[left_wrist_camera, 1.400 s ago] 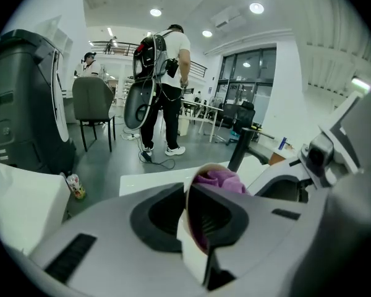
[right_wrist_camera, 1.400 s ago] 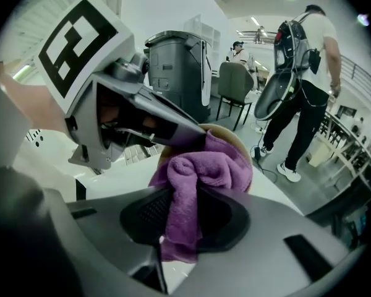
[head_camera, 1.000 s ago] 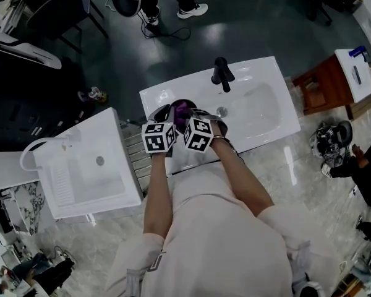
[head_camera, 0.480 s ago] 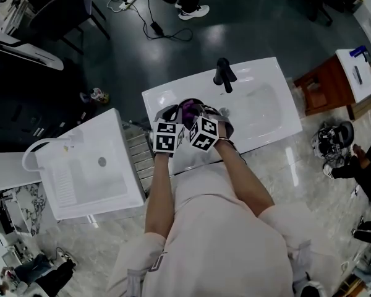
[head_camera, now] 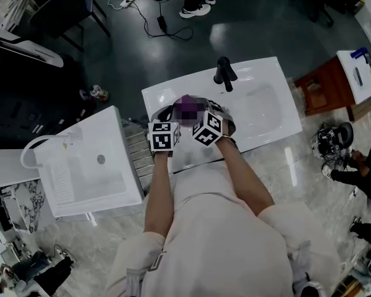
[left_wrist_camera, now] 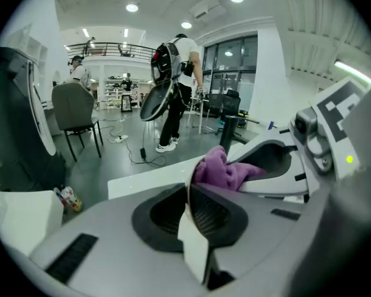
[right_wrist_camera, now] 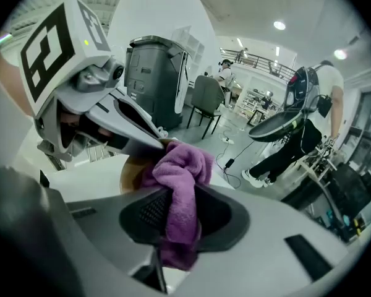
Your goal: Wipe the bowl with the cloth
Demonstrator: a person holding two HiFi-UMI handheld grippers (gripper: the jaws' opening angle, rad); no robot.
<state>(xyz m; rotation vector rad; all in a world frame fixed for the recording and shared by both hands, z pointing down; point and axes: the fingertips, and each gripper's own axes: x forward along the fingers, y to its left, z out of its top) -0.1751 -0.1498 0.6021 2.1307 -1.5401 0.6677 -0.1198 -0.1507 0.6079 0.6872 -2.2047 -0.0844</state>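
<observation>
head view, left gripper (head_camera: 163, 117): at the near left rim of the bowl (head_camera: 170, 110), marker cube facing up.
head view, right gripper (head_camera: 204, 117): just beside the left one, reaching into the bowl from the right.
head view, cloth (head_camera: 187, 103): purple, bunched inside the bowl, partly under a blur patch.
head view, bowl's place: above the left part of the white sink top (head_camera: 266, 113), near the black faucet (head_camera: 222, 73); resting or lifted, cannot tell.
head view, surroundings: second sink (head_camera: 86, 166) well apart at left.
left gripper view, jaws: just been closing, now clamped on the bowl's thin rim (left_wrist_camera: 193, 240), seen edge-on between the ribbed pads.
left gripper view, beyond the jaws: cloth (left_wrist_camera: 222, 169) heaped just past the rim, the right gripper's pale body touching it from the right.
left gripper view, background: person (left_wrist_camera: 173, 91) standing on the grey floor, chair (left_wrist_camera: 74, 113) at left.
right gripper view, jaws: clenched on a hanging fold of the cloth (right_wrist_camera: 179, 197), which bulges above the pads.
right gripper view, bowl (right_wrist_camera: 128, 173): brownish inside, just behind the cloth and touching it.
right gripper view, left gripper: upper left, its tip meeting the bowl's rim.
</observation>
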